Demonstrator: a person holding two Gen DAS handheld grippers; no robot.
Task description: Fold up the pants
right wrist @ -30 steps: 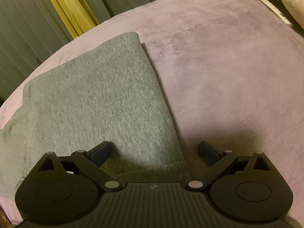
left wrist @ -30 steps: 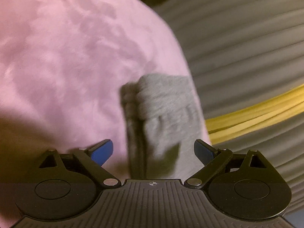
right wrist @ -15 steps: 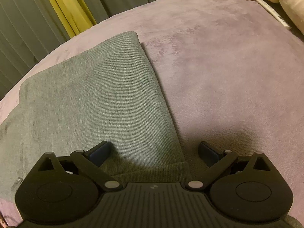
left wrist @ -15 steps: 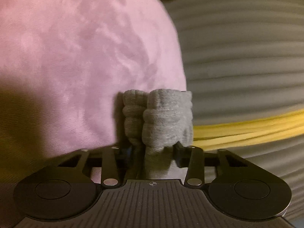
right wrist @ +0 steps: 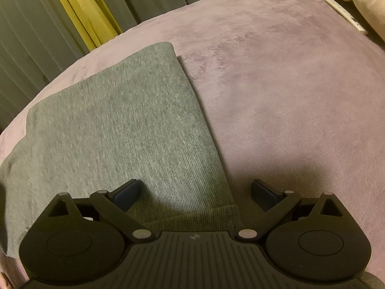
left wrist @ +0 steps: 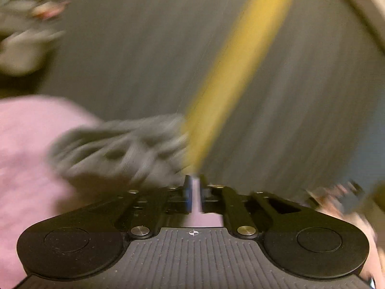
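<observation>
A mauve plush blanket (right wrist: 288,91) covers the bed, with grey pleated curtains (right wrist: 28,48) and a yellow strip (right wrist: 81,12) behind it. The grey pants (right wrist: 120,125) lie flat on the blanket's near-left part, long axis running from the right gripper (right wrist: 195,191) away toward the curtains, ribbed cuff nearest the camera. That gripper hovers over the cuff end, fingers spread wide. The left wrist view is motion-blurred: the left gripper (left wrist: 194,192) has its fingers nearly together, bunched grey fabric (left wrist: 120,149) just beside them; whether it is pinched, I cannot tell.

Pants (right wrist: 125,130) on bedspread (right wrist: 288,91)
</observation>
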